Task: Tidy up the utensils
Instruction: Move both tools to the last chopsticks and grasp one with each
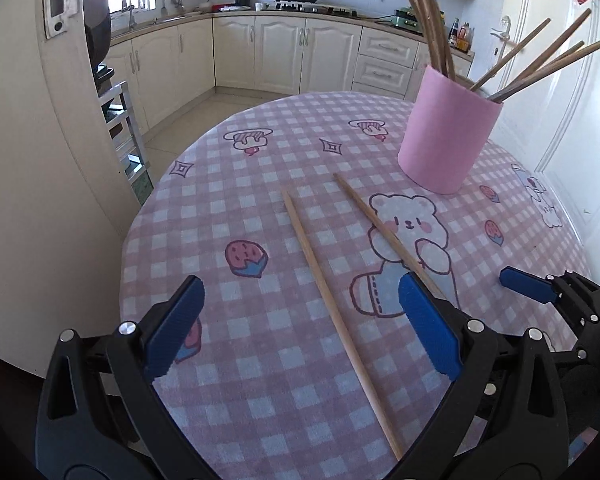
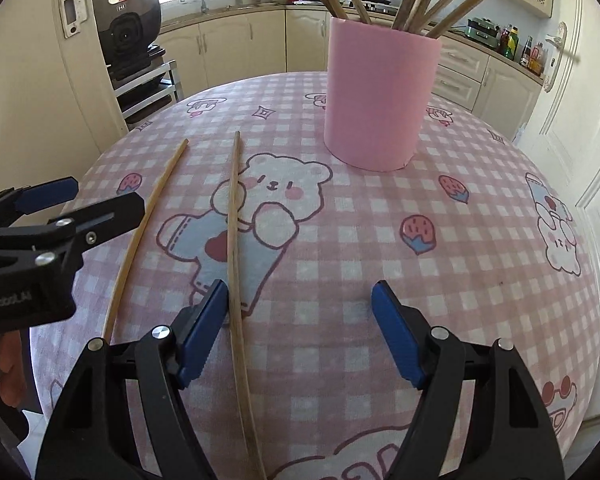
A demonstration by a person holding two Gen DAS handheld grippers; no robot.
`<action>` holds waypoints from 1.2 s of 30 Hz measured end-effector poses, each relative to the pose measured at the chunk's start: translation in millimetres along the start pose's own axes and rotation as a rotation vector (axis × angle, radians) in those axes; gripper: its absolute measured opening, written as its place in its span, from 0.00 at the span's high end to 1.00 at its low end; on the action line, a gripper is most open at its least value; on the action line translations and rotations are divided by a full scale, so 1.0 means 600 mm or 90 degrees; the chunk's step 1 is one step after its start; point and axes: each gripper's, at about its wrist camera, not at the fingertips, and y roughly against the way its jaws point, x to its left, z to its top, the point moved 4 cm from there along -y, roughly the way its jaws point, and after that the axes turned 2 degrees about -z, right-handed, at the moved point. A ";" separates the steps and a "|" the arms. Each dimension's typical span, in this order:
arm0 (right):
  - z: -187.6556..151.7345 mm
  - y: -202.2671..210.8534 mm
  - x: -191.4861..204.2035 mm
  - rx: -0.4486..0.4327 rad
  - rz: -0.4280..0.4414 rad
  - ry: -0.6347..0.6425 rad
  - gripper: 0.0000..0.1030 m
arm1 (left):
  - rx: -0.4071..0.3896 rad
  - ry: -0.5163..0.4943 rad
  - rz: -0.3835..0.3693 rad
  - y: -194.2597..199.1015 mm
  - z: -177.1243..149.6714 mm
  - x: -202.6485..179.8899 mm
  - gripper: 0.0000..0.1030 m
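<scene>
Two loose wooden chopsticks lie on the pink checked tablecloth. In the left wrist view the left chopstick (image 1: 332,308) runs between my open left gripper (image 1: 300,312) fingers; the right chopstick (image 1: 384,232) passes behind its right finger. In the right wrist view the right chopstick (image 2: 236,280) lies just inside the left finger of my open right gripper (image 2: 300,312); the other chopstick (image 2: 148,224) lies further left. A pink cup (image 1: 448,132) holding several chopsticks stands beyond, also in the right wrist view (image 2: 380,96). Both grippers are empty.
The round table (image 2: 480,280) drops off at its edges on all sides. The left gripper (image 2: 40,236) shows at the left of the right wrist view; a right gripper finger (image 1: 528,288) shows in the left wrist view. Kitchen cabinets (image 1: 284,56) and a metal rack (image 1: 124,136) stand behind.
</scene>
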 end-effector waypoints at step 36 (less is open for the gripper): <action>0.145 -0.112 0.065 0.068 0.097 0.060 0.96 | 0.035 -0.021 -0.046 -0.086 0.052 0.023 0.91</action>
